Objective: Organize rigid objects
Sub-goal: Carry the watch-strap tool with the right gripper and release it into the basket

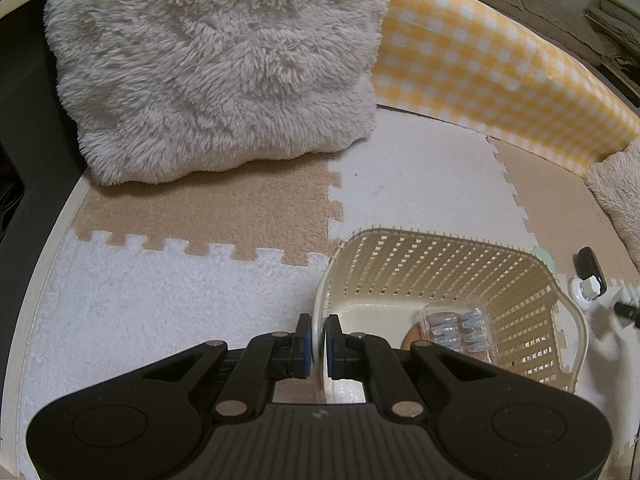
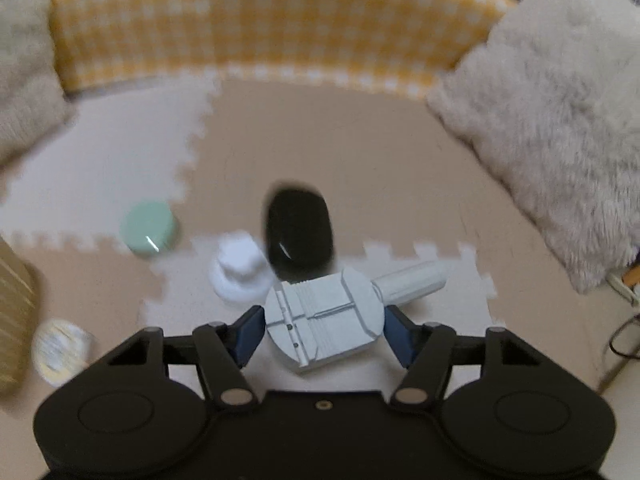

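Several items near white tool [image 2: 322, 318] | black case [image 2: 299, 236] behind | white knob [image 2: 239, 272] left

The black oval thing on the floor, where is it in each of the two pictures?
Left wrist view: black oval at the far right edge, beyond the basket.
Right wrist view: black oval in the centre, just beyond the right claw.
Shared landmark: the yellow checked cushion at the back.
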